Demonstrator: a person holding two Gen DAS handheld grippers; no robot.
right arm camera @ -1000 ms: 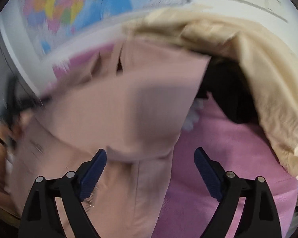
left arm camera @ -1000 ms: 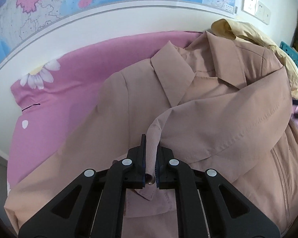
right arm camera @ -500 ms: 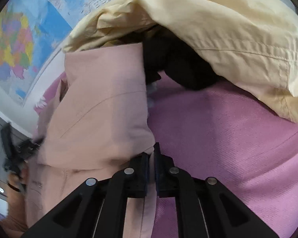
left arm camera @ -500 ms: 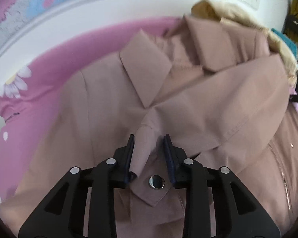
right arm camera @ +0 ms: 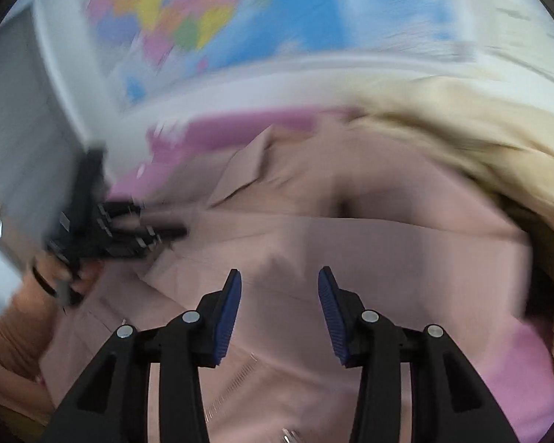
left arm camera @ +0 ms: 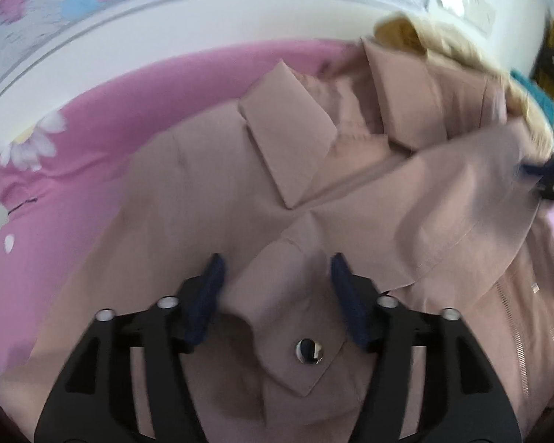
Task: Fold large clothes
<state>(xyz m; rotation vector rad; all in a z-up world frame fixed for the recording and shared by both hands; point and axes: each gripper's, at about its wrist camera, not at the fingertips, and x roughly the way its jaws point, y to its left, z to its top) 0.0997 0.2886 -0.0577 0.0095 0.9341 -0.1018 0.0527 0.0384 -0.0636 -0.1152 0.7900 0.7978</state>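
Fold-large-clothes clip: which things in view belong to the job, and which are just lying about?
In the job:
pink-beige coat
its sleeve cuff
left gripper, jaws opening
right gripper, jaws opening

Lying about:
cream garment
wall map
pink bedsheet

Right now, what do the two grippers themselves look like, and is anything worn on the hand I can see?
Both are black plastic: the left gripper and right gripper have angular, cut-out fingers with silver rivets and ribbed dark-blue pads. In the right view, the left hand wears a thin dark wristband. No cables show.
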